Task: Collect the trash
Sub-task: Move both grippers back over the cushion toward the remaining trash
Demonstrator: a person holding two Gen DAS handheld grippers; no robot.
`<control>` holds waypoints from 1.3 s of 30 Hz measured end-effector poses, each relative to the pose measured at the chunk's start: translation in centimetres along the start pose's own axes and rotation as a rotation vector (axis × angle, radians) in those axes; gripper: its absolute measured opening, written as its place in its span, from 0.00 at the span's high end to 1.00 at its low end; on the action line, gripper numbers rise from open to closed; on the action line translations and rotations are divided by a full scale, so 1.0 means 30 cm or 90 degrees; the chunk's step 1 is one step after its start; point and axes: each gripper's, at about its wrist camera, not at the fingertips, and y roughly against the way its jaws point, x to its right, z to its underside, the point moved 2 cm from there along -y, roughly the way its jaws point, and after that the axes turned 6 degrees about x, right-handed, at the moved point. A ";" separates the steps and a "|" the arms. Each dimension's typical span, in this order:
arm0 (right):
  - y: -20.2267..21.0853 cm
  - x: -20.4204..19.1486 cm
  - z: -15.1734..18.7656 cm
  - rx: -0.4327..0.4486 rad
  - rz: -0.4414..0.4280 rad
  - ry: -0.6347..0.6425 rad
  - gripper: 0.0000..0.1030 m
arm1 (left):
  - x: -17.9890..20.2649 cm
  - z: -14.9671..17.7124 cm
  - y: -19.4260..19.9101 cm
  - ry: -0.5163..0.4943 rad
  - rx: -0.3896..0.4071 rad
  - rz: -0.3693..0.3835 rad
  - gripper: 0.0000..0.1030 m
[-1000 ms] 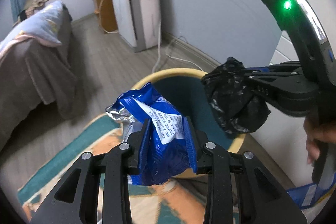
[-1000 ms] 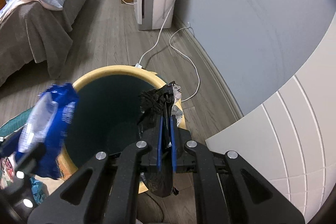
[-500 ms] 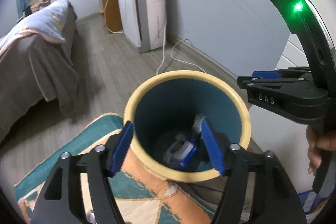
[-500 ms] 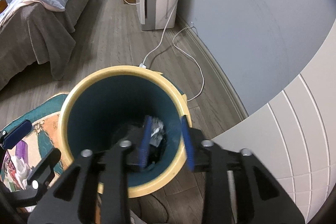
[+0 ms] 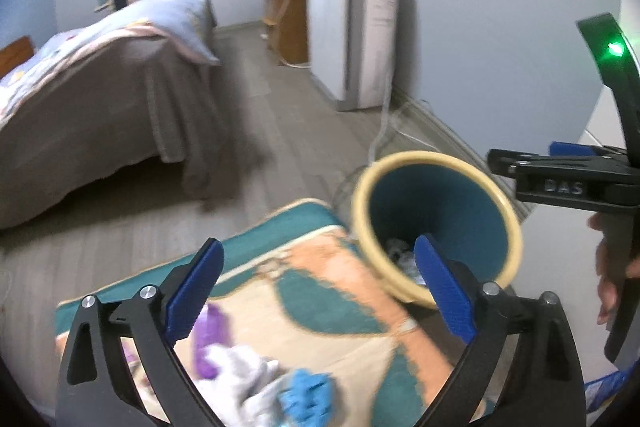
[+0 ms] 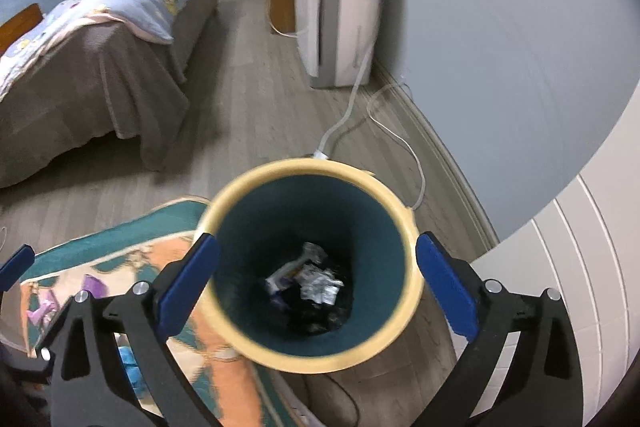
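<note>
Trash point(image 6: 308, 279) lies at the bottom of the bin point(image 6: 256, 183), well below my right gripper point(image 6: 316, 279), whose jaws are opening with nothing between them. My left gripper point(image 5: 320, 291) is opening too, empty, over the rug point(image 5: 320, 307) beside the bin.

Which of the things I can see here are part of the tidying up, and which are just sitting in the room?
Part of the job:
- waste bin
- crumpled wrappers at its bottom
- purple scrap, white wad and blue scrap on the rug
- left tool and right tool, both opening, nothing between them

Just lying about:
- bed
- white appliance
- white cable
- rug
</note>
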 end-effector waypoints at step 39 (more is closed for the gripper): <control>0.163 -0.626 0.274 -0.060 -0.114 0.085 0.06 | -0.859 0.394 0.462 0.143 -0.039 -0.232 0.06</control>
